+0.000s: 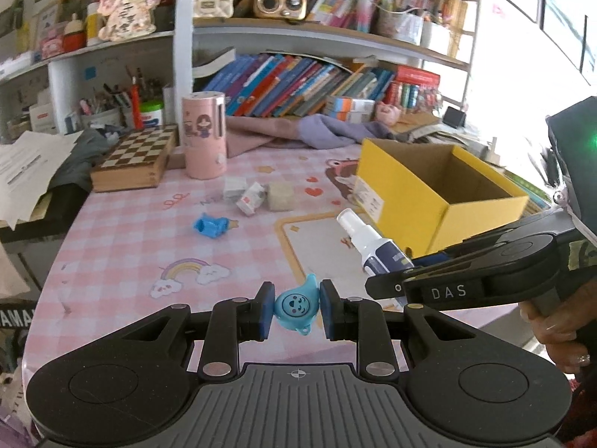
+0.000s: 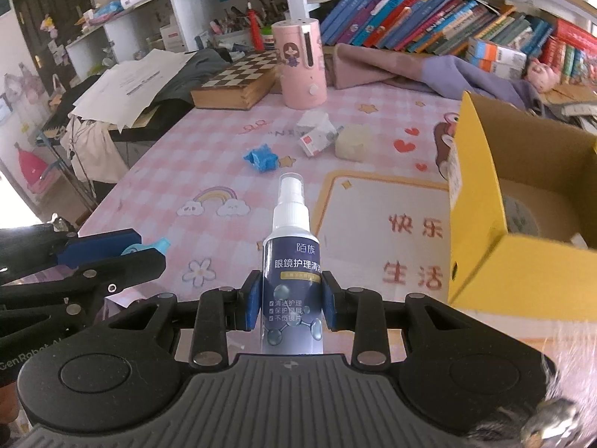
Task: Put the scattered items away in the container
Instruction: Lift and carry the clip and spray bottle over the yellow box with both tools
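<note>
My left gripper is shut on a small light-blue toy with a face, held above the pink checked table. My right gripper is shut on a white spray bottle with a dark blue label, nozzle pointing away. In the left wrist view that spray bottle shows at the right, beside the open yellow cardboard box. The box stands at the right of the right wrist view, a roll of tape inside. A blue toy, small cartons and a pale block lie mid-table.
A pink cylinder holder and a chessboard box stand at the back of the table. Purple cloth lies under shelves crowded with books. Papers pile at the left edge. A hand grips the right tool.
</note>
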`<state>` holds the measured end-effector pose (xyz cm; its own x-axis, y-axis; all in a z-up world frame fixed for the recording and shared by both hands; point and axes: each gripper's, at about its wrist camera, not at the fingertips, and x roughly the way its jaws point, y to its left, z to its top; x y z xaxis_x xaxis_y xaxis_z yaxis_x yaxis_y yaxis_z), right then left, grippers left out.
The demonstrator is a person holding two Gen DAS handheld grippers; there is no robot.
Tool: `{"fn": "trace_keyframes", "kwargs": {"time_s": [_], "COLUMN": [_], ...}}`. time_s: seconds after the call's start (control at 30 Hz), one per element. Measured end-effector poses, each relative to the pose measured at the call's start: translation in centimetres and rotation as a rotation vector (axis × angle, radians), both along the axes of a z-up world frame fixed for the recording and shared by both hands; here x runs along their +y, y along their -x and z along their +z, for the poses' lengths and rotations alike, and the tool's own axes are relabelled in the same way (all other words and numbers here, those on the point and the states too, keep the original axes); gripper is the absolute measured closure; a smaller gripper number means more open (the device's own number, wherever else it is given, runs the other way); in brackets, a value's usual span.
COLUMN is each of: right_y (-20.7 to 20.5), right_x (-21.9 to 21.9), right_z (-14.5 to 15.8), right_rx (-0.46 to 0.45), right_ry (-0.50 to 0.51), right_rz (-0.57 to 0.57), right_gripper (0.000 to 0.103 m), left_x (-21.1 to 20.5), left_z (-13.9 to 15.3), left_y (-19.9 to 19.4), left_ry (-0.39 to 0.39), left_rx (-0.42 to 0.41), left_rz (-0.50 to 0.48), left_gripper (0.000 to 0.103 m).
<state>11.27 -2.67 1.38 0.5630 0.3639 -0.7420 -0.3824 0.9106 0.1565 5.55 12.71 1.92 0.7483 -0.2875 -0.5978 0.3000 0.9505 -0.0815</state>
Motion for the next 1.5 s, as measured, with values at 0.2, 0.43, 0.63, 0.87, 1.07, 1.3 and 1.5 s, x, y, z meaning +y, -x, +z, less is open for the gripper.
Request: {"fn": "trace_keyframes", "kwargs": {"time_s": [0.2, 0.43, 0.63, 0.87, 1.07, 1.3, 1.5], "right_y": [2.1, 4.3, 5.9, 8.0, 9.5, 11.1, 12.1], "right_x": [-1.4, -3.5, -5.7, -8.2, -10.0, -12.7, -14.7], "right_z": [-0.2, -0.5, -0.9, -1.2, -1.2, -1.0, -0.7], "right_rx": [0.002, 0.015, 0.035, 0.052, 0.054, 0.054, 0.047], "right_ry": [-0.004, -0.009, -0.011, -0.009, -0.001, 0.006, 0.009], "right_rz": [-0.049, -0.124, -0.200, -0.287, -0.345, -0.438, -0.506], "right_gripper": [0.073, 0.073, 0.073, 0.073, 0.073, 0.073, 0.073], "left_x": [-1.0, -2.9, -4.6, -6.8, -8.4, -11.2, -13.2], "left_z": [0.0, -0.2, -0.5, -0.9, -0.8, -0.7, -0.6], "left_y": [1.1, 1.9, 2.5, 3.3, 3.4, 3.5, 3.4], "left_ry": [0.001, -0.002, 0.005, 0.010, 0.021, 0.024, 0.027], "left_rx": [-0.004, 0.005, 0.018, 0.034, 0.035, 0.033, 0.025], "left_rz": [-0.045, -0.124, -0.188, -0.273, -0.326, -0.421, -0.479], "left_gripper": [0.079, 0.079, 0.079, 0.078, 0.078, 0.078, 0.079]}}
